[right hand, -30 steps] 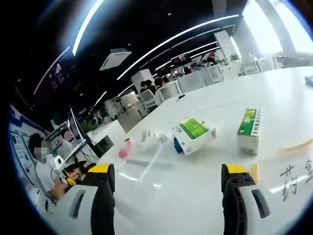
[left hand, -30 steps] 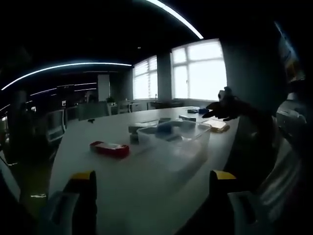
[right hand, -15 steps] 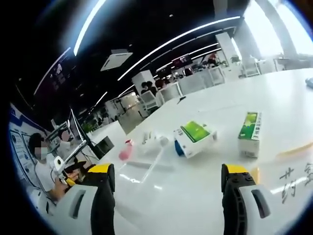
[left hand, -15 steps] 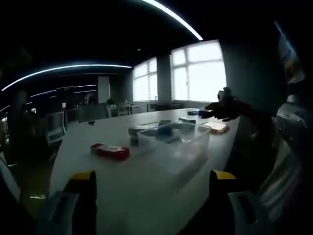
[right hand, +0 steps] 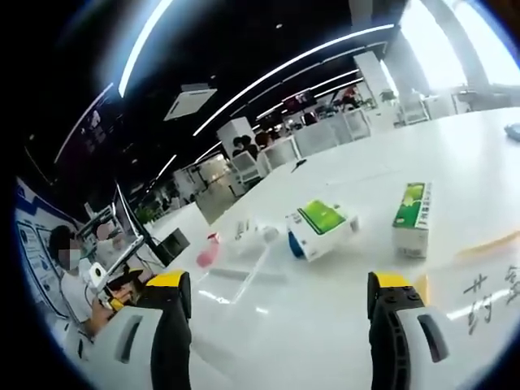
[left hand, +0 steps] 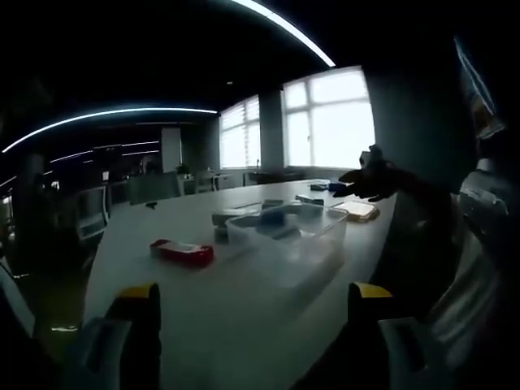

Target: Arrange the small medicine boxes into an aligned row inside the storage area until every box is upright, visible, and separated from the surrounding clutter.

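In the left gripper view, the left gripper [left hand: 253,313] rises from the bottom edge with its yellow-tipped jaws spread wide apart and nothing between them, above a long white table [left hand: 203,309]. At mid-frame sits a clear plastic bin [left hand: 288,242], with a few small medicine boxes [left hand: 272,216] inside it and just behind its far rim; the dim light hides whether they stand upright or lie flat. Left of the bin, well apart from it, a red box [left hand: 182,251] lies flat on the table. At centre right a dark hand-like shape [left hand: 370,180] hangs over a flat yellowish item [left hand: 355,210]; bright windows [left hand: 329,118] fill the upper centre. In the right gripper view, the right gripper [right hand: 276,321] also has its jaws wide apart and empty, at the lower edge. Right of centre, a green-and-white box [right hand: 411,218] stands upright on the table; nearer the middle a second green-topped box [right hand: 322,227] lies tilted on its side. To its left lies a pink bottle [right hand: 208,249] beside small clear items. A seated person [right hand: 77,280] is at the left edge.
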`<state>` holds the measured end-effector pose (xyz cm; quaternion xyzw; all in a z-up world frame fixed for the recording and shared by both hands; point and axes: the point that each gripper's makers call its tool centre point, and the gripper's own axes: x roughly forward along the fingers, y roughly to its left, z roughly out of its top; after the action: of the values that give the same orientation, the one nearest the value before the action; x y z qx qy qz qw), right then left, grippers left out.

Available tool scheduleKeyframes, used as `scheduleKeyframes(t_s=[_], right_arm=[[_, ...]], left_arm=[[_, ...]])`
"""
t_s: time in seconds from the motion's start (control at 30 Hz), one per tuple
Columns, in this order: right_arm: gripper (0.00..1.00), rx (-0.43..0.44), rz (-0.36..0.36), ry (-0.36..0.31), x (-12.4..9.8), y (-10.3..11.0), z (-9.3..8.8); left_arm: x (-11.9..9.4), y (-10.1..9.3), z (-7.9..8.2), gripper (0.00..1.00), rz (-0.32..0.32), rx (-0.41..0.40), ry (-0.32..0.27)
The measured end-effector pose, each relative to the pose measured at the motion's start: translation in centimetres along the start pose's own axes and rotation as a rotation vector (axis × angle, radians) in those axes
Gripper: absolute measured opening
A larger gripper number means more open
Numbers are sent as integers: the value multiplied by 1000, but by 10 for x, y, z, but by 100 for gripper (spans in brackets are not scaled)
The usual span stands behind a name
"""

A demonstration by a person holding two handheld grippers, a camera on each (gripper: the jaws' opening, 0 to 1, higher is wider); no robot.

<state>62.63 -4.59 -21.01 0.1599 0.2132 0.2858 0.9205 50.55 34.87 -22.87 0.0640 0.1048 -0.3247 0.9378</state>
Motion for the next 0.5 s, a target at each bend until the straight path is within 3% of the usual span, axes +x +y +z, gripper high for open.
scheduleKeyframes(t_s=[0.5], right_arm=[[87, 17, -19, -1, 4, -14, 3]], left_arm=[[4, 3, 15, 96, -5, 41, -7]])
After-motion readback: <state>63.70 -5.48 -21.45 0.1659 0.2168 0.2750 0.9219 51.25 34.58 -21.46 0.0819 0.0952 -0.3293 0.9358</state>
